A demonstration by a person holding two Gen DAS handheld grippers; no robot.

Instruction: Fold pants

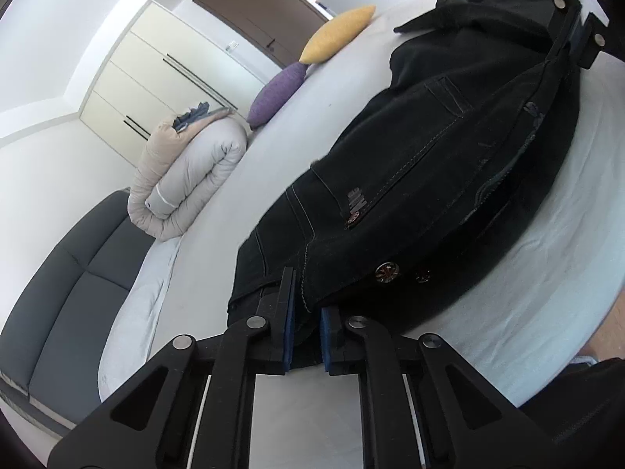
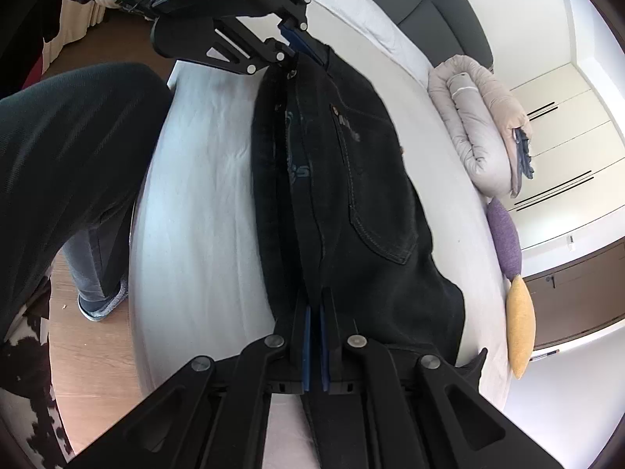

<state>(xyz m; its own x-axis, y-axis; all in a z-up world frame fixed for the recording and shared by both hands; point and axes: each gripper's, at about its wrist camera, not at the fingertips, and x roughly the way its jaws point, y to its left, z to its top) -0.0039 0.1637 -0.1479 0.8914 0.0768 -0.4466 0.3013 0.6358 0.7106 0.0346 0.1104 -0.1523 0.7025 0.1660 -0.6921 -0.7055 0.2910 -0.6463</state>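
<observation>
Black jeans (image 1: 437,164) hang stretched between my two grippers over a white bed (image 1: 508,332). My left gripper (image 1: 306,305) is shut on the waistband near the metal button (image 1: 386,272). My right gripper (image 2: 315,312) is shut on a fold of the jeans (image 2: 351,195) lower down the leg. The left gripper also shows at the top of the right wrist view (image 2: 291,45), and the right gripper shows at the top right of the left wrist view (image 1: 562,43). The rest of the legs lie behind, partly hidden.
A rolled duvet (image 1: 187,179), a purple pillow (image 1: 275,93) and a yellow pillow (image 1: 336,33) lie along the bed's far side. A dark headboard (image 1: 74,273), white wardrobe (image 1: 148,74) and brown door (image 1: 269,15) stand beyond. The person's legs (image 2: 70,164) stand beside the bed.
</observation>
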